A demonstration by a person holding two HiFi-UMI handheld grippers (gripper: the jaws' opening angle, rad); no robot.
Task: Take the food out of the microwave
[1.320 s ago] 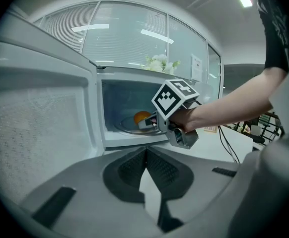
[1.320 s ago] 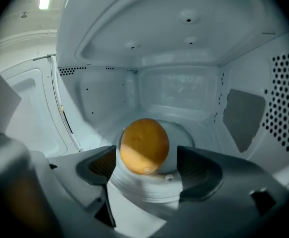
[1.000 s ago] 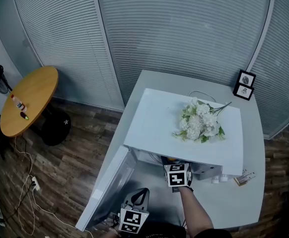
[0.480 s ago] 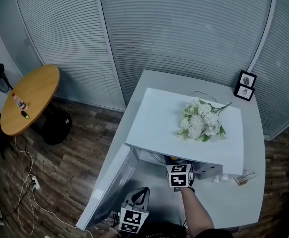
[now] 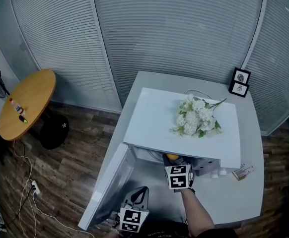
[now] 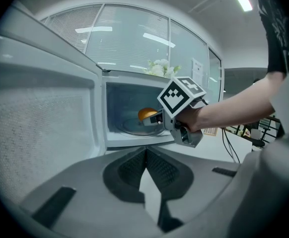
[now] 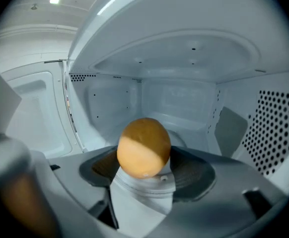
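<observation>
Step in hand: the grasp and pull-out. Your right gripper (image 7: 143, 171) is reaching inside the open white microwave (image 5: 154, 115). Its jaws have just been closing and now grip the round orange-brown food item (image 7: 143, 148) between the pads. The food is inside the cavity, over the glass turntable (image 6: 130, 128), near the front opening. From the head view it shows as an orange spot (image 5: 172, 157) just under the microwave's front edge. It looks barely raised off the plate, but I can't be sure of that.

Your left gripper (image 6: 145, 150) sits low in front of the microwave, beside the swung-open white door (image 5: 107, 180). Its jaws are pressed together with nothing between them.

Next move, as I judge it: draw the right gripper straight back out through the opening and keep the clamp steady. The food is round and smooth, so it could roll out of the pads. Stay clear of the door frame, then set the food down on the white bench (image 5: 234, 202).

Counts:
- Food items: one
- Microwaves: one, door open
- Grippers: two
- Bunches of white artificial flowers (image 5: 196, 118) on the microwave top: one
- Small black picture frames (image 5: 239, 82) at the bench's far corner: two
- Round wooden side tables (image 5: 28, 100) off to the left: one
</observation>
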